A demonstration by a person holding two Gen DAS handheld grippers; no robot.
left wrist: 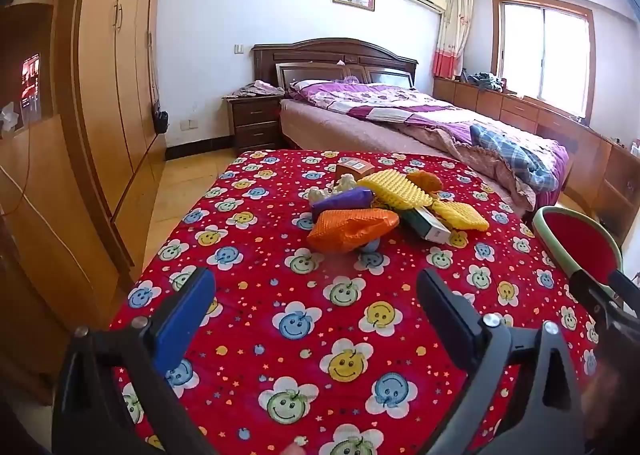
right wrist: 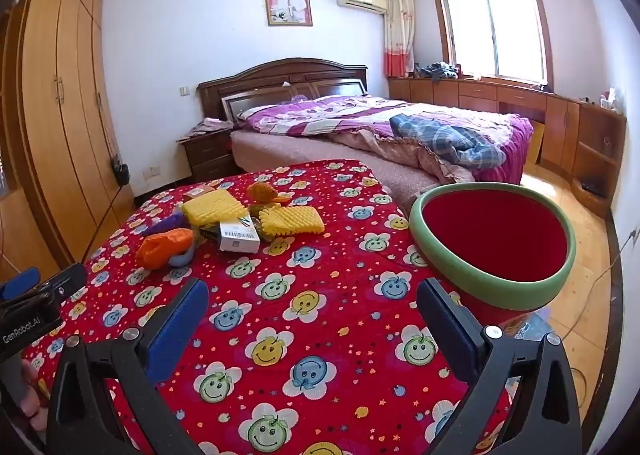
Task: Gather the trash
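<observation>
Your round red bin with the green rim (right wrist: 494,239) stands upright at the red smiley-flower cloth (left wrist: 280,295)'s right edge, mouth up, just beyond your empty, wide-spread right gripper (right wrist: 312,315). The trash pile (left wrist: 384,207) lies well ahead of your left gripper (left wrist: 316,303), also spread and empty; its white carton (right wrist: 239,237) lies flat, its end facing you.

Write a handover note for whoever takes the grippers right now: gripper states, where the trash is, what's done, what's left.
Left gripper: open, empty, above the red smiley-flower tablecloth.
Right gripper: open, empty, beside the red bin with green rim.
Trash: pile mid-table, with orange foam net, yellow foam nets, white carton, purple wrapper.
Done: nothing binned; bin looks empty.
Left: move every piece into the bin.
</observation>
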